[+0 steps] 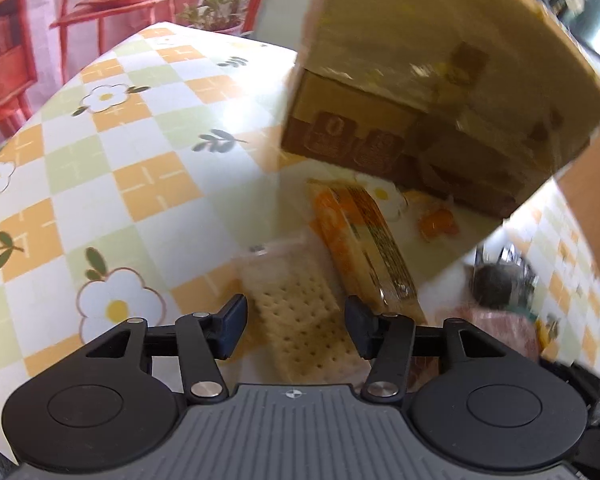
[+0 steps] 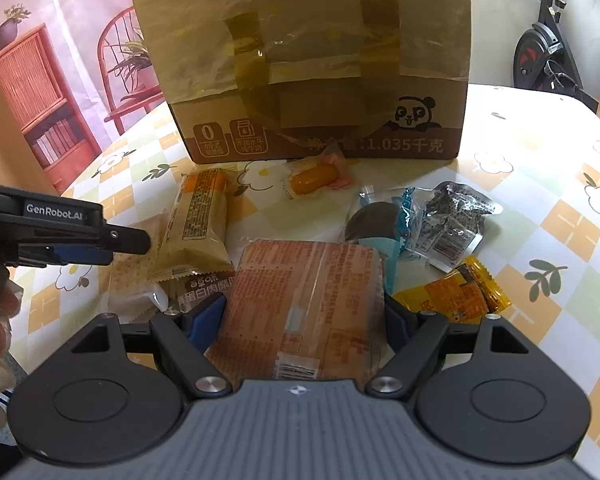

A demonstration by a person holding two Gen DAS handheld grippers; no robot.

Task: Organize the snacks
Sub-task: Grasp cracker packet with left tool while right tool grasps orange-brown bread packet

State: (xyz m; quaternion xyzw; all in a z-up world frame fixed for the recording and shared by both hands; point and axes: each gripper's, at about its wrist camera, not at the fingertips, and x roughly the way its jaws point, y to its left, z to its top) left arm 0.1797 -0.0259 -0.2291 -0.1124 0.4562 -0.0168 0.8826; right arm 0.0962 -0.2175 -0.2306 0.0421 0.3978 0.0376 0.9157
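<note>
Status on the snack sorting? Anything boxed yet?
Nothing visibly boxed: cardboard box is taped shut. In hand: right gripper straddles the orange packet; left gripper hangs open over the cracker pack. Left: tan bar, yellow candies, silver pouch, all loose on the table.

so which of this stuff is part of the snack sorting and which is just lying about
Part of the job:
cardboard box
large orange packet, between the right tongs
cracker pack
long yellow packet
small candies

Just there:
exercise bike
red chair
potted plants
</note>
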